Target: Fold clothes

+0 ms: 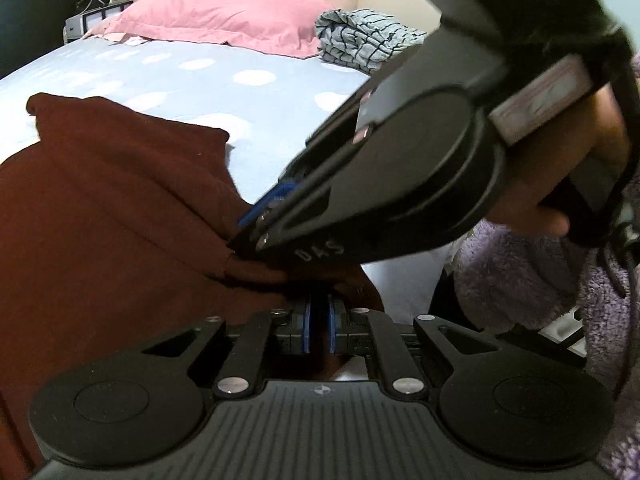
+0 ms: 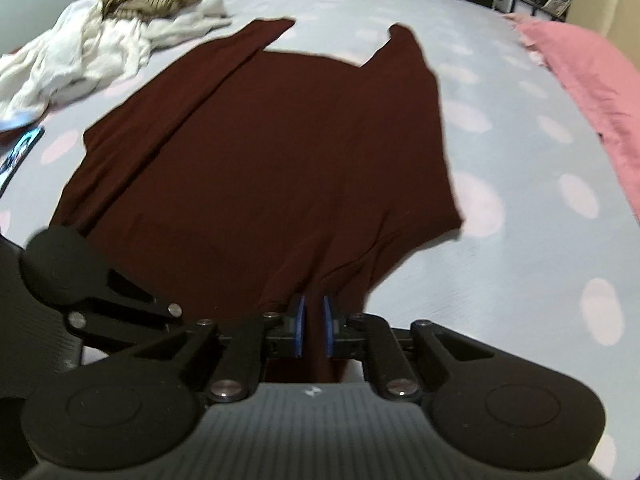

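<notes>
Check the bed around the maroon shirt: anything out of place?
A phone lies on the sheet left of the maroon shirt, near an unfolded pile of white and tan clothes. Nothing looks spilled or damaged.

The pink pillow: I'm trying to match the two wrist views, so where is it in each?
Left wrist: pink pillow at top centre, against the headboard.
Right wrist: at the right edge, running down the frame.
Shared landmark: the maroon shirt spread on the dotted sheet.
</notes>
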Available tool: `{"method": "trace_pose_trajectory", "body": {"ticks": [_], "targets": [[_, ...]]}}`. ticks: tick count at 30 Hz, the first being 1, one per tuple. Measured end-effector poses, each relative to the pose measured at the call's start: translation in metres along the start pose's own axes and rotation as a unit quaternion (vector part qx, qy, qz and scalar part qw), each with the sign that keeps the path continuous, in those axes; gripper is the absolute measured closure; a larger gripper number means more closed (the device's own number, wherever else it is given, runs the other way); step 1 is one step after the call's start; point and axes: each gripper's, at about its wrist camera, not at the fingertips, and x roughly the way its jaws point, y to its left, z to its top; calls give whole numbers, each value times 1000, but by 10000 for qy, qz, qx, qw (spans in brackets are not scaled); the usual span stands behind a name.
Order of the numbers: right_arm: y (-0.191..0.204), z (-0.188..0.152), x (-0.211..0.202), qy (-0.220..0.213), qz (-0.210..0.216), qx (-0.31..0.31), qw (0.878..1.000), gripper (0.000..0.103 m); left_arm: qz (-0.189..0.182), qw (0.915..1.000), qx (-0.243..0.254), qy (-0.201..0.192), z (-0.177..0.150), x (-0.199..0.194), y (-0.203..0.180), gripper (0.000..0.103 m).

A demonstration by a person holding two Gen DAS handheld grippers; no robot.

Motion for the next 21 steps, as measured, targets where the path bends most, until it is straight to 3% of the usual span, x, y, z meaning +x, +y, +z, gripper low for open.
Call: {"method": "trace_pose_trajectory", "body": {"ticks": [6, 12, 16, 21], "targets": [[4, -2, 4, 147, 245, 89, 9996, 90, 251, 9987, -408, 190, -4, -21, 16, 97], [-5, -4, -26, -44, 266, 300, 9992, 90, 408, 9911, -1250, -191, 2, -39, 43, 97], [-24, -4, -45, -279, -155, 644, 9974, 90, 525, 9785, -1936, -470, 12, -37, 62, 96], [-35, -8, -34, -137, -455, 840, 9953, 90, 495, 9678, -2421, -488, 34, -14, 76, 94]]}}
